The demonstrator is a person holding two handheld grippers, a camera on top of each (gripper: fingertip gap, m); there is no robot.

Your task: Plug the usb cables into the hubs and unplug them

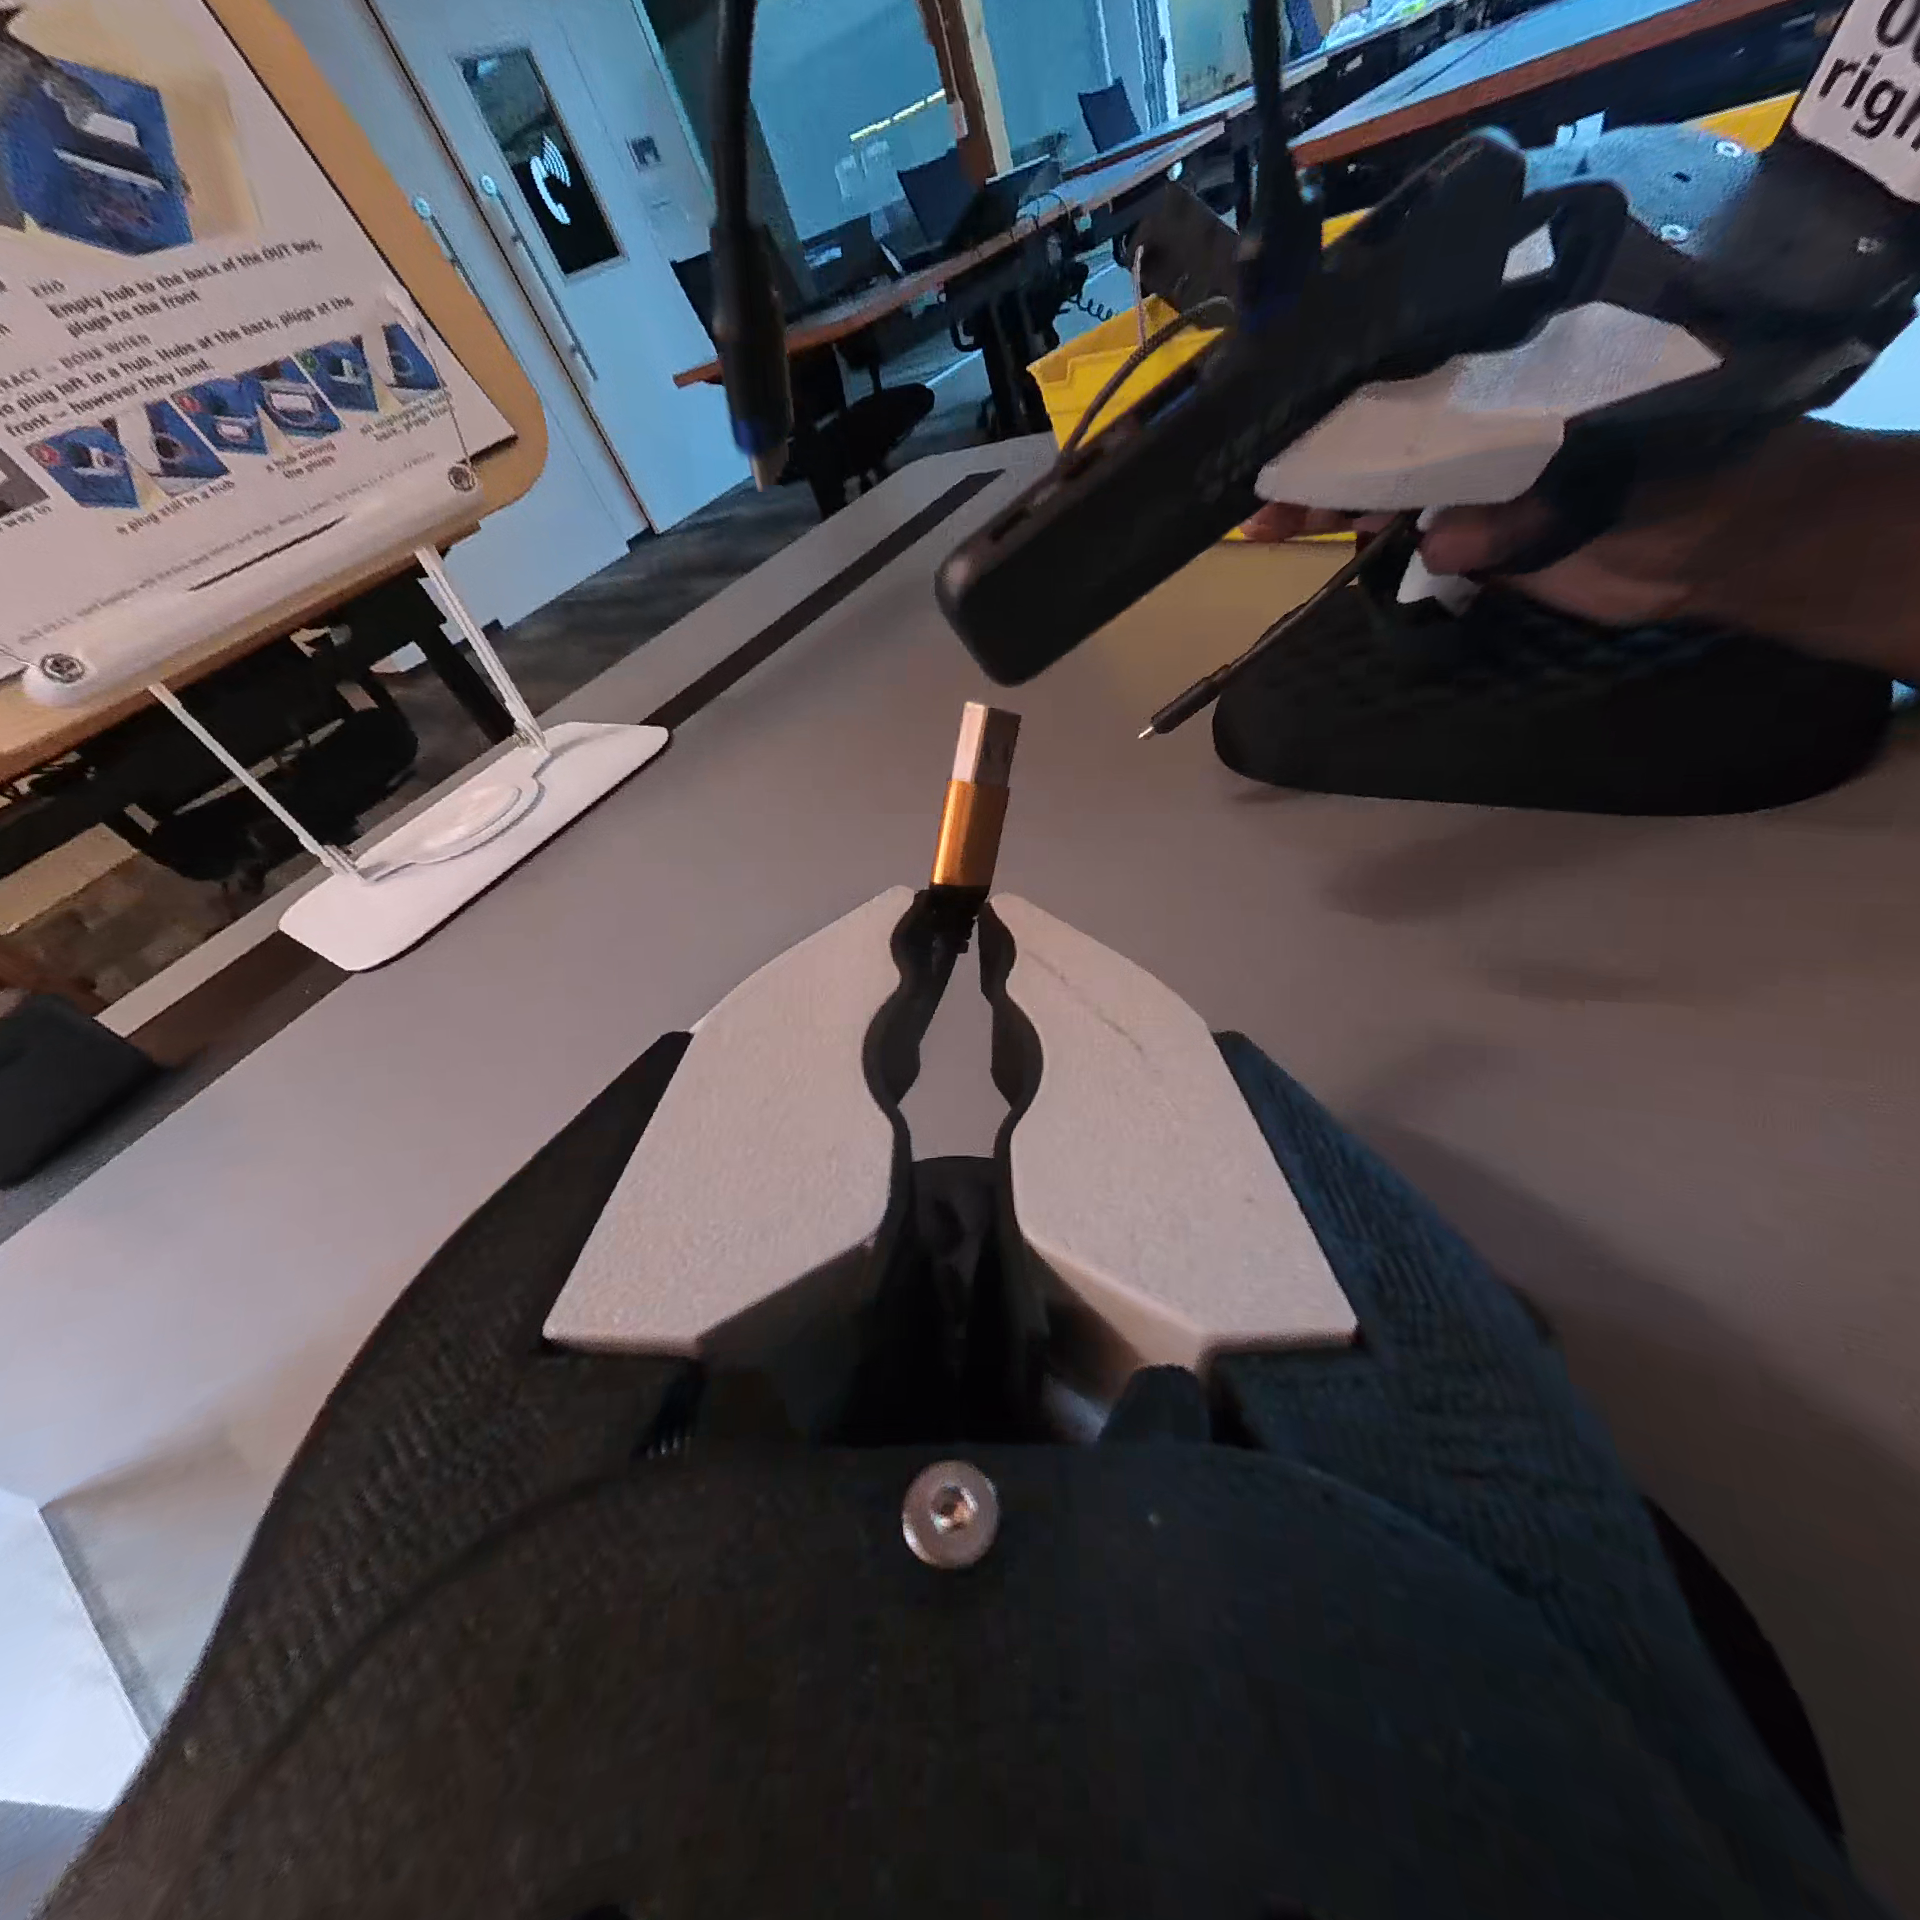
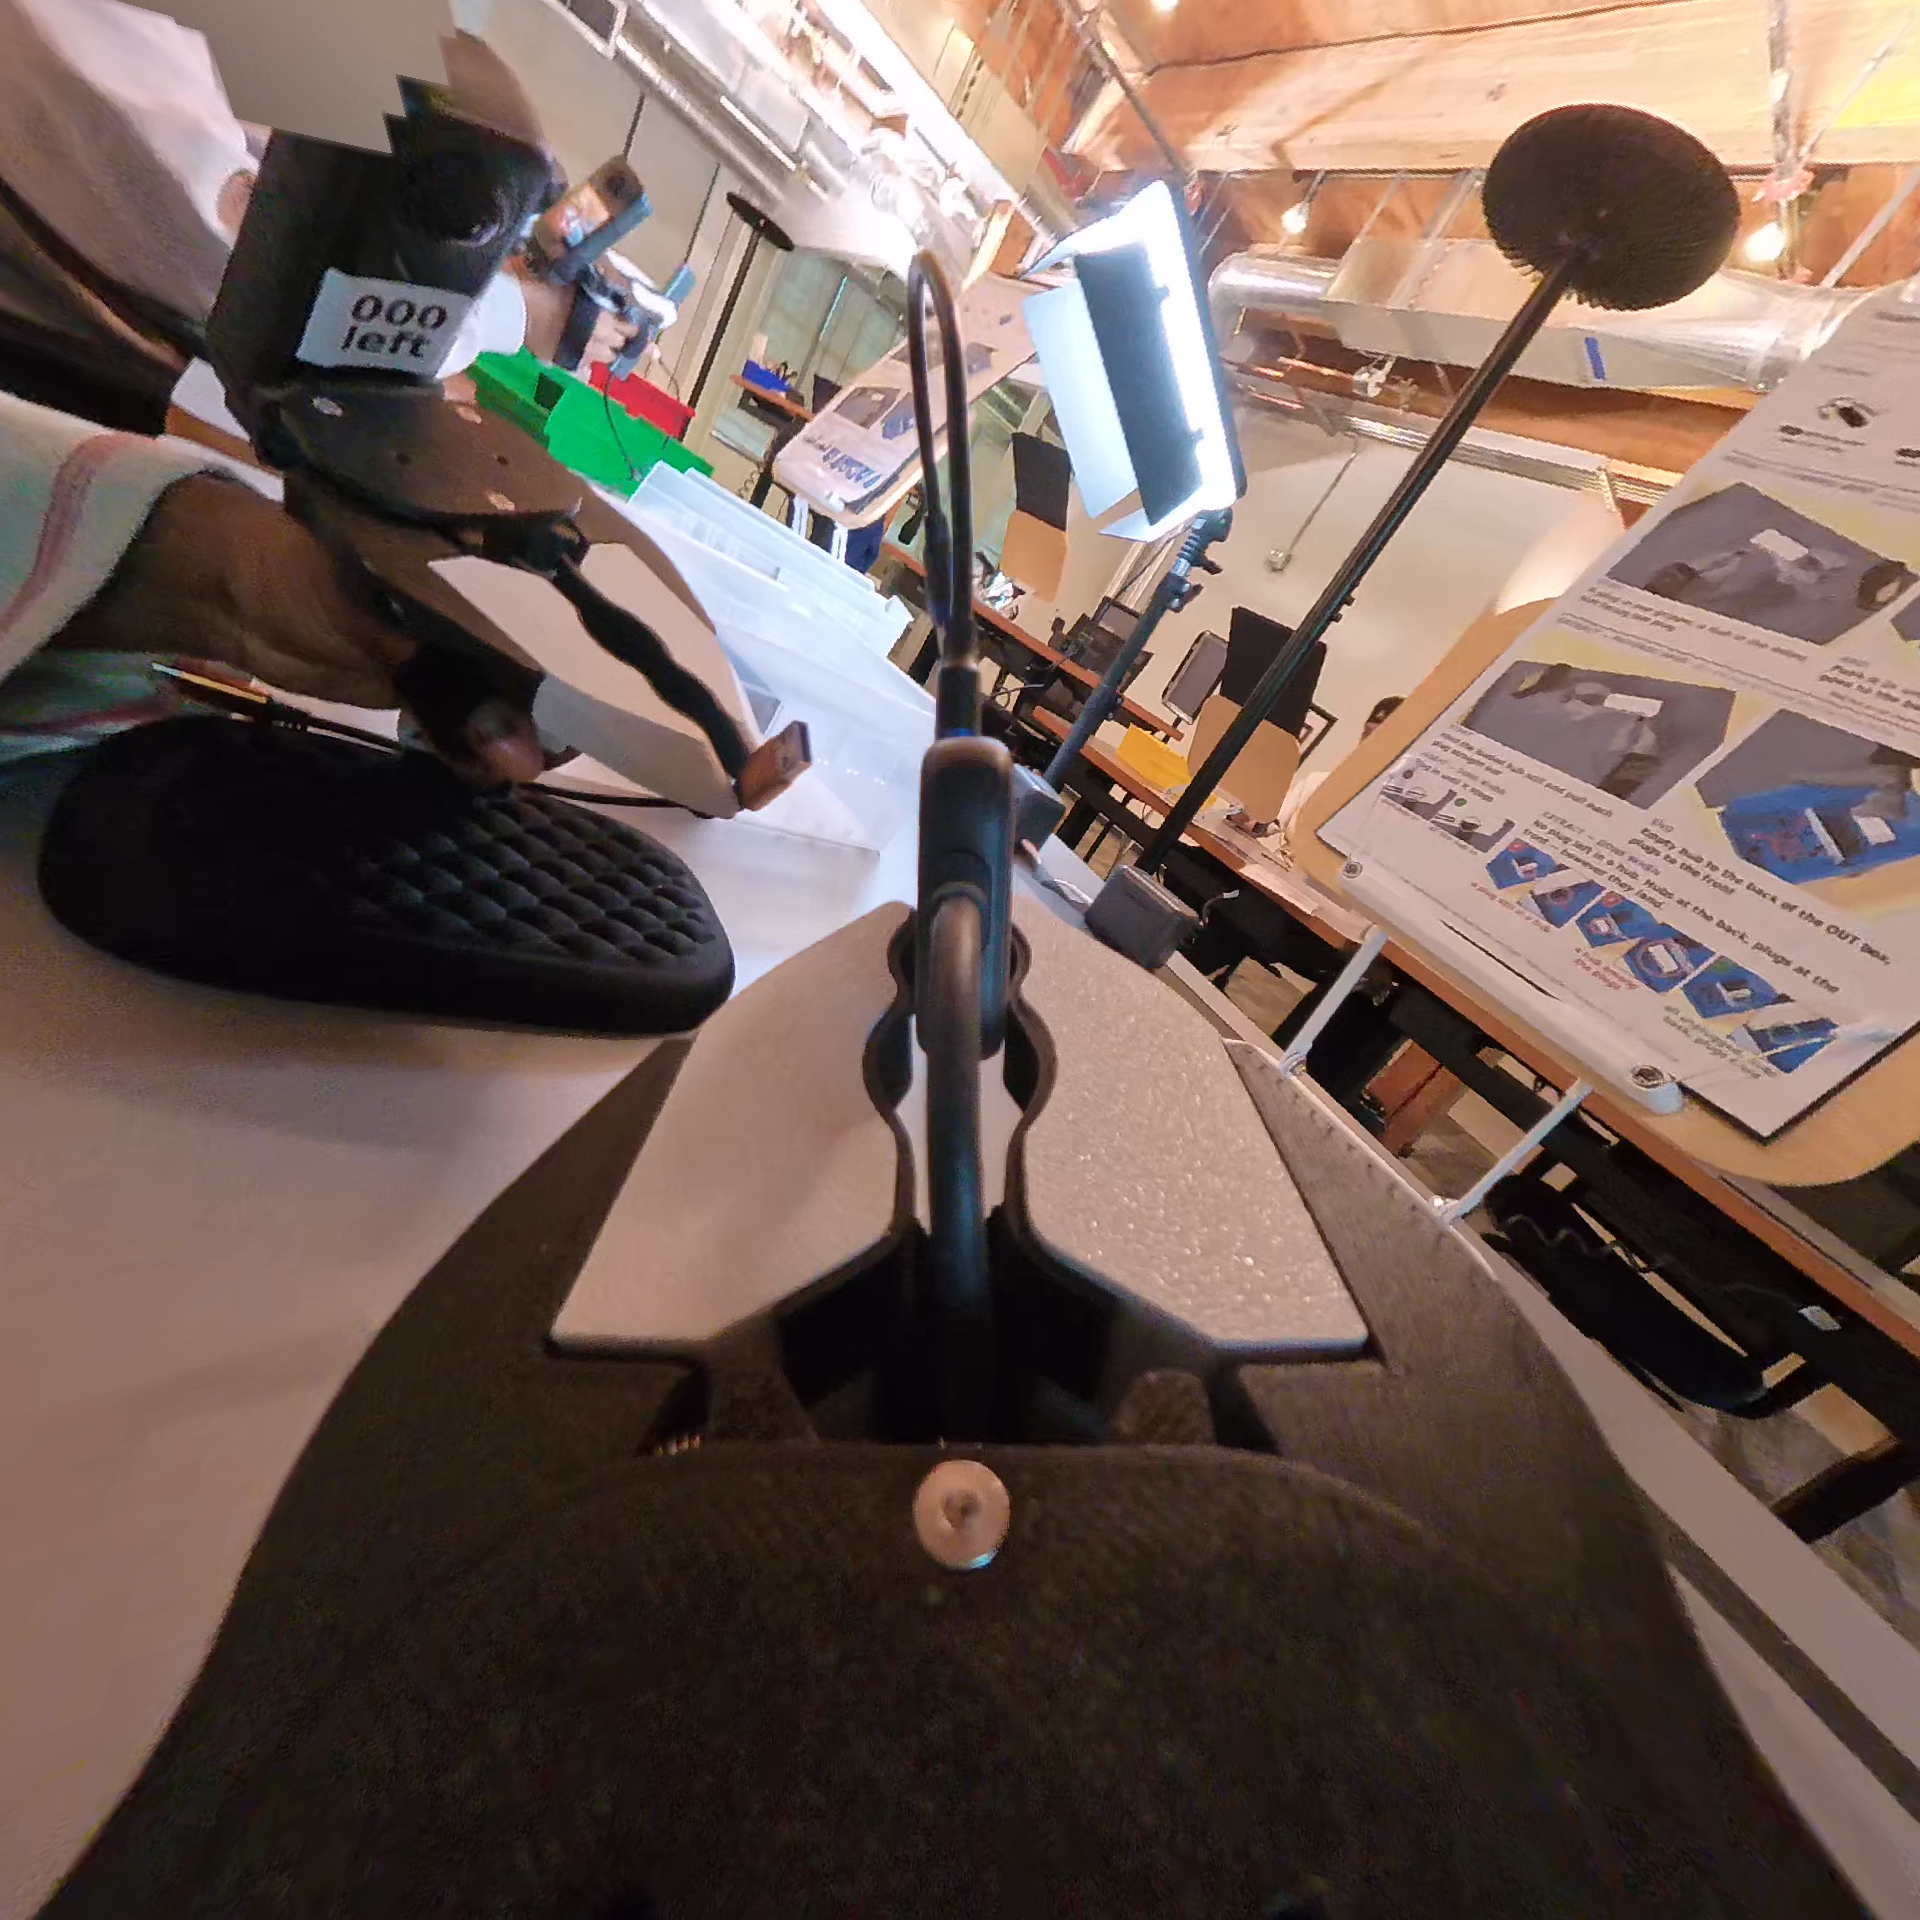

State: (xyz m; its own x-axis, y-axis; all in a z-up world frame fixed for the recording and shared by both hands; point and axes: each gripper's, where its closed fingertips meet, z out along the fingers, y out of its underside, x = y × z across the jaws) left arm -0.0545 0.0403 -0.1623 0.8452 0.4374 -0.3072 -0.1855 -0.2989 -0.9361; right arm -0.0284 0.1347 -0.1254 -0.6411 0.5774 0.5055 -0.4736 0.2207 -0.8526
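Note:
My left gripper (image 1: 961,904) is shut on a USB cable just behind its plug (image 1: 977,795), which has an orange sleeve and a silver tip pointing up and away. Just above the tip hangs a black hub (image 1: 1091,530), held in the air by my right gripper (image 1: 1262,462). In the right wrist view my right gripper (image 2: 961,940) is shut on the hub (image 2: 966,831), seen edge-on, with the hub's own black cable (image 2: 935,436) looping upward. The left gripper (image 2: 727,790) with the plug (image 2: 779,764) shows at the left there, a short gap from the hub.
A grey table (image 1: 1351,1039) lies below. Two black wrist cushions (image 1: 1538,727) (image 2: 384,883) rest on it. An instruction board on a white stand (image 1: 208,343) is at the left. A yellow bin (image 1: 1101,384) sits beyond, clear bins (image 2: 790,644) and a lamp stand (image 2: 1351,582) too.

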